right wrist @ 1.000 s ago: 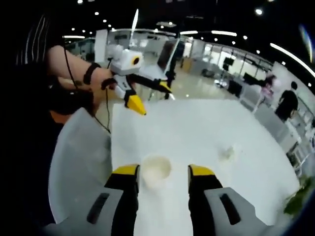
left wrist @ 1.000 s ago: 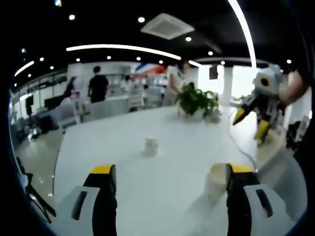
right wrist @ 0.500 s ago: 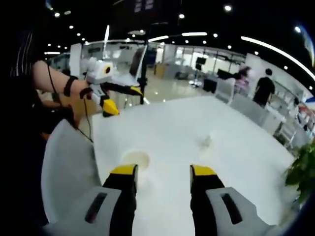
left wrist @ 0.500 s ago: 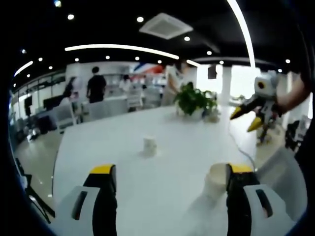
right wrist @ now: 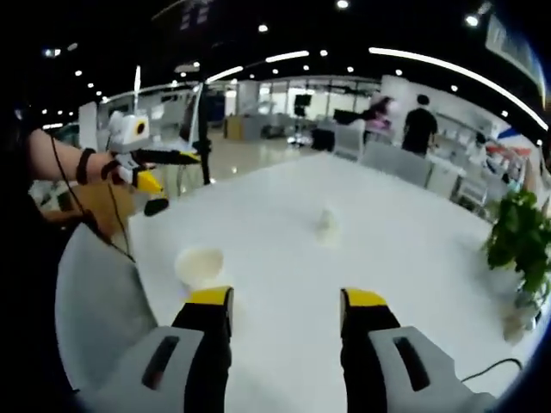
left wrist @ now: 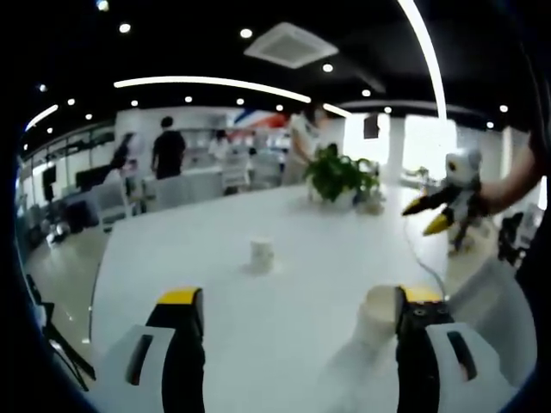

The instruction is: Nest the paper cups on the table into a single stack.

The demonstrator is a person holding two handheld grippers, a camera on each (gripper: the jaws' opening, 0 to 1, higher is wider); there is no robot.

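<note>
Two paper cups upright on the white table (right wrist: 413,249); near cup (left wrist: 376,314) by the near edge, just off the left gripper (left wrist: 293,301)'s right jaw; far cup (left wrist: 262,255) mid-table, well apart; right gripper (right wrist: 284,301) farther from the near cup; both grippers wide, empty; no legible writing.

Beyond my claw, a long white table (left wrist: 284,224) runs toward a potted green plant (left wrist: 340,176) standing near its far end; the same plant (right wrist: 516,237) appears at my right. A grey chair back (right wrist: 90,301) stands at the table's near edge. People (left wrist: 170,151) stand in the background office, under a curved ceiling light strip (left wrist: 215,84).
</note>
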